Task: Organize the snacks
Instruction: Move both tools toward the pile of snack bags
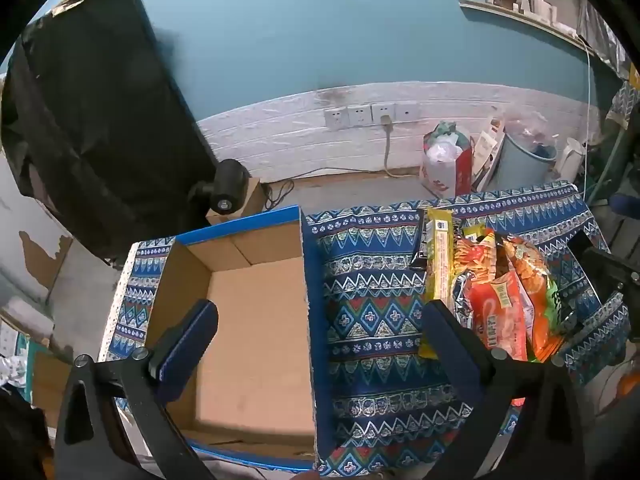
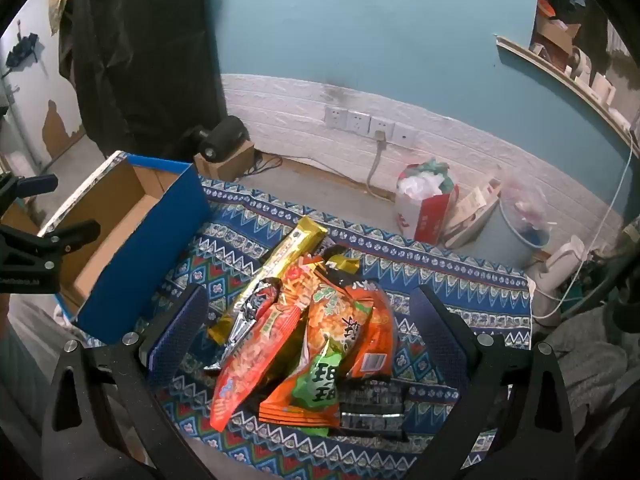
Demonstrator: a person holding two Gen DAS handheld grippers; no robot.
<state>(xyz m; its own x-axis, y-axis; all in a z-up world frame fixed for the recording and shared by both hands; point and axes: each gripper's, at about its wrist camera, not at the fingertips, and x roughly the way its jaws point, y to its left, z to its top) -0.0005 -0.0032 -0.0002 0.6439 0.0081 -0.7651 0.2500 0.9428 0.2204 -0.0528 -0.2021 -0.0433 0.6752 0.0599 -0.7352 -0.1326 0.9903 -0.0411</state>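
Snacks [image 2: 304, 340] lie between the right tongs [image 2: 310, 328], spread apart; left tongs [image 1: 320, 320] apart.

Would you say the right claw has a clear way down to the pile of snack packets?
Probably yes: the right claw is open above the snack packets, and nothing lies between them.

One cardboard box [image 1: 256, 320], one patterned cloth [image 1: 372, 280], four wall sockets [image 1: 372, 114], and about six snack packets [image 2: 308, 340] in one pile.

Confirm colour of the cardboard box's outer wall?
Blue outside, plain brown inside: open cardboard box, clearest in the right wrist view.
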